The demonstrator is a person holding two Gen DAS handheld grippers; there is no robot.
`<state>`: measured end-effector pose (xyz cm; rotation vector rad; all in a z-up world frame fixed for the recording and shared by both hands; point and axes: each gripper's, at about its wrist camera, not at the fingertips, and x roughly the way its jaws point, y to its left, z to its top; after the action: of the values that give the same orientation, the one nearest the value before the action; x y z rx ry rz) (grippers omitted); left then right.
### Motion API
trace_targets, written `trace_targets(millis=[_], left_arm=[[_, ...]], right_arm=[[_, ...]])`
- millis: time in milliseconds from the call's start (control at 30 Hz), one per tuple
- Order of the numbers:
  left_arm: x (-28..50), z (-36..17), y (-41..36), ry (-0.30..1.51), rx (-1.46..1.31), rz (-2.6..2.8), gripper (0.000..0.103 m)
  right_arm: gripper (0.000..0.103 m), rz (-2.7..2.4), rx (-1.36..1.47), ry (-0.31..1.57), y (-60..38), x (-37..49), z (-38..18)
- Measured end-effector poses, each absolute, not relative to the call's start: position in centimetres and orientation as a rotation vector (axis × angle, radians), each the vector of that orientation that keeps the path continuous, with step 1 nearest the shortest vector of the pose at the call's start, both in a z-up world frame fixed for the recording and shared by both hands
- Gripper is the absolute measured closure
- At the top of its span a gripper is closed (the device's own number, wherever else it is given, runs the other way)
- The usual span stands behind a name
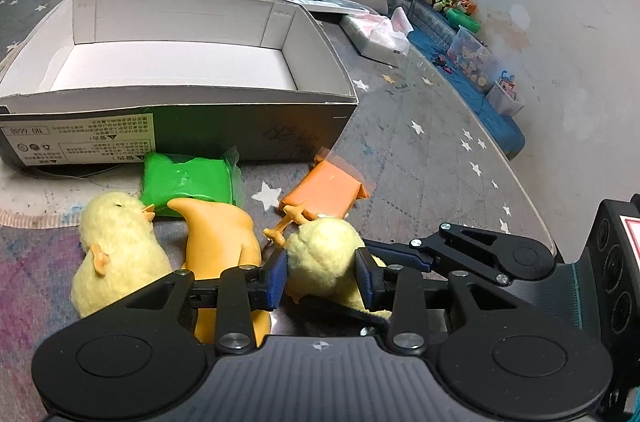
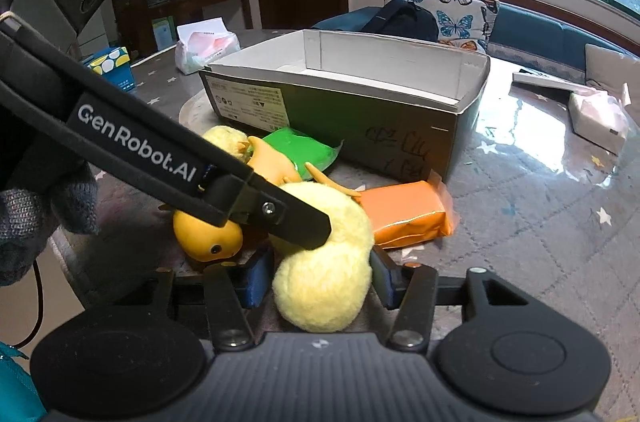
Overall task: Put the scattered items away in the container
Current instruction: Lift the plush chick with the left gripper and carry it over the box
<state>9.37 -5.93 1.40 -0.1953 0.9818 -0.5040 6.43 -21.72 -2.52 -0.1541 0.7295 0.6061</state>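
Between the blue pads of both claws sits one fluffy yellow chick, lying on the surface just short of the cardboard box, which stands toward twelve o'clock and looks empty. The right claw is clamped on the chick's lower body, its pads pressing the plush on both sides. The left claw also straddles the same toy, its pads touching the fluff at nine and three o'clock; whether it grips or merely brushes the fluff, I cannot tell. In the right wrist view one left finger lies across the chick's top.

Scattered around it: a second chick at ten o'clock in the left view, a smooth orange rubber duck just beside the held chick, a green packet against the box wall, and an orange packet at one o'clock near the box corner.

To do this step well, I judge that only one claw should carry the toy. The left one should let go fully and back away before any lift, or the two will pull against each other. Plush compresses and slips, so the grip should stay deep on the body. The lift should go straight up so the chick's thin orange feet clear the duck and orange packet, then over the near wall before release.
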Motion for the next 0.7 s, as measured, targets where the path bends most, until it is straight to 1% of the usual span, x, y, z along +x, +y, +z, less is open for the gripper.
trace_targets(millis=[233, 400, 700], left_arm=[[9.0, 2.3, -5.9, 0.960, -0.205, -0.530, 0.065], [9.2, 4.7, -5.4, 0.892, -0.213, -0.530, 0.065], [12.8, 8.2, -4.9, 0.782, -0.217, -0.506, 0.065]], right_arm=[[0.056, 0.599, -0.137, 0.706, -22.4, 5.6, -1.5], [0.056, 0.593, -0.129, 0.654, -22.5, 5.8, 0.3], [0.056, 0.574, -0.139, 0.539, -21.7, 9.3, 3.7]])
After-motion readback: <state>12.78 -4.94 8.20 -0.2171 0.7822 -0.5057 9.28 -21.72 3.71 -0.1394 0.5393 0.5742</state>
